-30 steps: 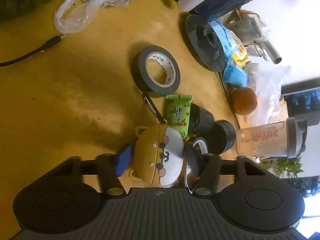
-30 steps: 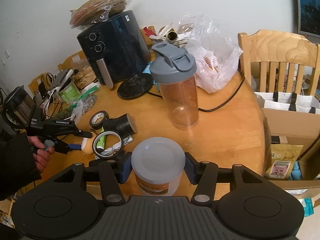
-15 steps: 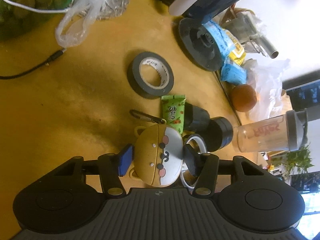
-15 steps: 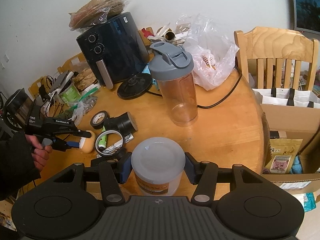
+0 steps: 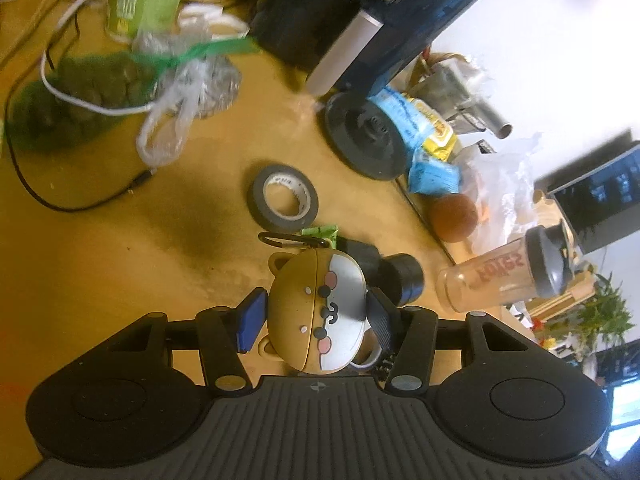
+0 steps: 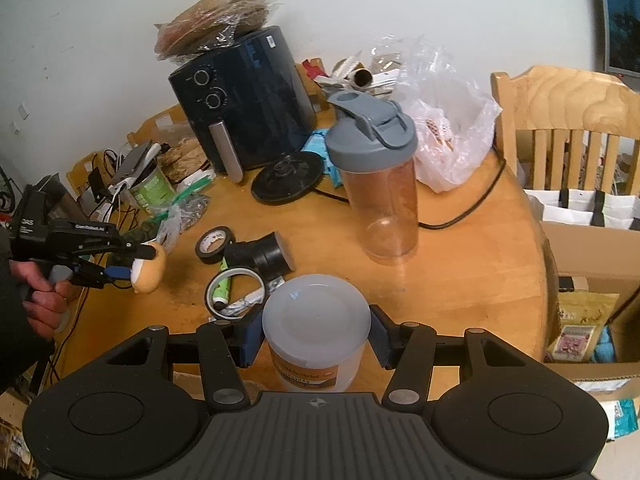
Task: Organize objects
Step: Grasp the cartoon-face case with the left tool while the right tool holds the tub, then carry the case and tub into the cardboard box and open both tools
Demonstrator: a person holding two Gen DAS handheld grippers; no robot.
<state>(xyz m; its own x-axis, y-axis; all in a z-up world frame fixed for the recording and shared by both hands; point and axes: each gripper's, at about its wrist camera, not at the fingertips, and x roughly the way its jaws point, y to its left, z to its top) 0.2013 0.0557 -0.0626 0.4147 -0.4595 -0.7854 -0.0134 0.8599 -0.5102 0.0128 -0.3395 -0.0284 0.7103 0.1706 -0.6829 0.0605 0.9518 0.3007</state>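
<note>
Round wood table (image 6: 460,264); on it: air fryer (image 6: 244,100), shaker (image 6: 376,184), black tape (image 6: 214,244), black lid (image 6: 288,176), plastic bag (image 6: 452,128), cord (image 6: 472,208), green can (image 6: 150,194) etc.

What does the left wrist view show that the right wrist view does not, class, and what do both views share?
Only the left wrist view shows the bear case's face, the orange fruit and the left tool from behind. Only the right wrist view shows the white jar in the right tool, the chair and the cardboard box. Both show the black tape roll, shaker bottle, air fryer and table.
</note>
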